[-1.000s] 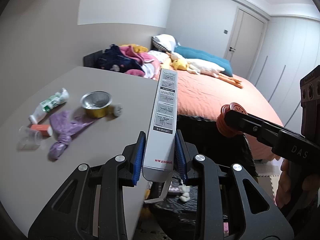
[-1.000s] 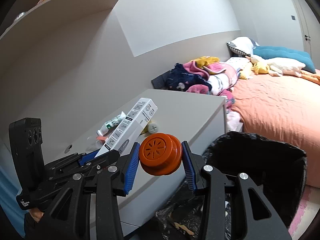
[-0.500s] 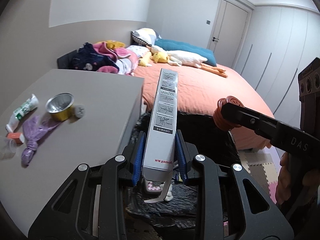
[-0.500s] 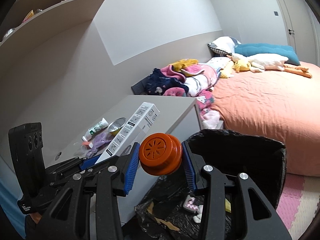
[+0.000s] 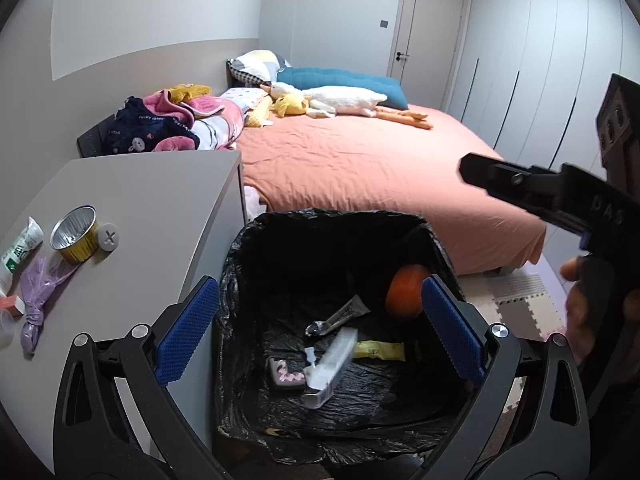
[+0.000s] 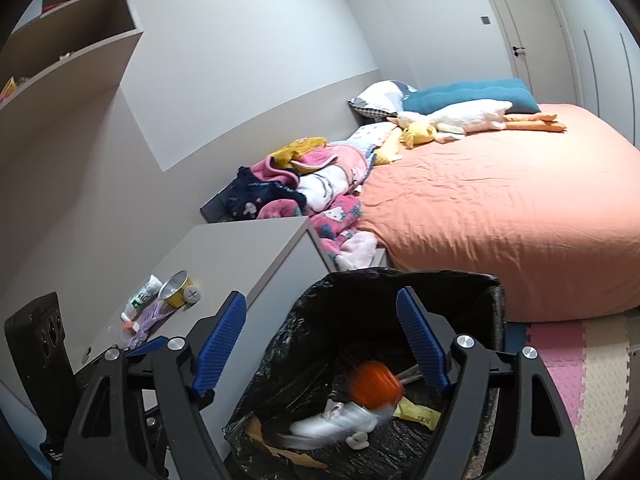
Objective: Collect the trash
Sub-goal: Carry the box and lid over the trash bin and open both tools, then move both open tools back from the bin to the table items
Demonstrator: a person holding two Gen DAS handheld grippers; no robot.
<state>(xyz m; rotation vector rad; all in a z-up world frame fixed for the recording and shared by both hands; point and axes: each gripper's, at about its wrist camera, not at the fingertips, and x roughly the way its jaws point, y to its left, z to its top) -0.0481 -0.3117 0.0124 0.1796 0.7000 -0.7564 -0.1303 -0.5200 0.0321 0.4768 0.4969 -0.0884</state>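
My left gripper (image 5: 318, 320) hangs over the black-lined bin (image 5: 332, 214), jaws opening wide with nothing between them. Below it the long white box (image 5: 332, 364) drops among the rubbish in the bin. My right gripper (image 6: 320, 340) is also above the bin (image 6: 400, 276), jaws opening and empty. The orange round lid (image 6: 374, 384) falls blurred under it, beside the blurred white box (image 6: 332, 424). The lid (image 5: 404, 292) shows near the bin's right wall. On the grey desk (image 5: 160, 208) lie a foil cup (image 5: 74, 234), a white cap (image 5: 109, 236), a tube (image 5: 18, 248) and a purple bag (image 5: 38, 300).
The bed with an orange sheet (image 5: 360, 160) stands right behind the bin, with plush toys and a pile of clothes (image 5: 168, 124) at its head. Foam floor mats (image 5: 520, 304) lie to the right. A hand (image 5: 580, 320) holds the right gripper's handle. Wall shelves (image 6: 60, 40) hang above the desk.
Both grippers moved from beside the desk to over the bin and opened. The white box left the left jaws and the orange lid left the right jaws; both now fall into the bin.
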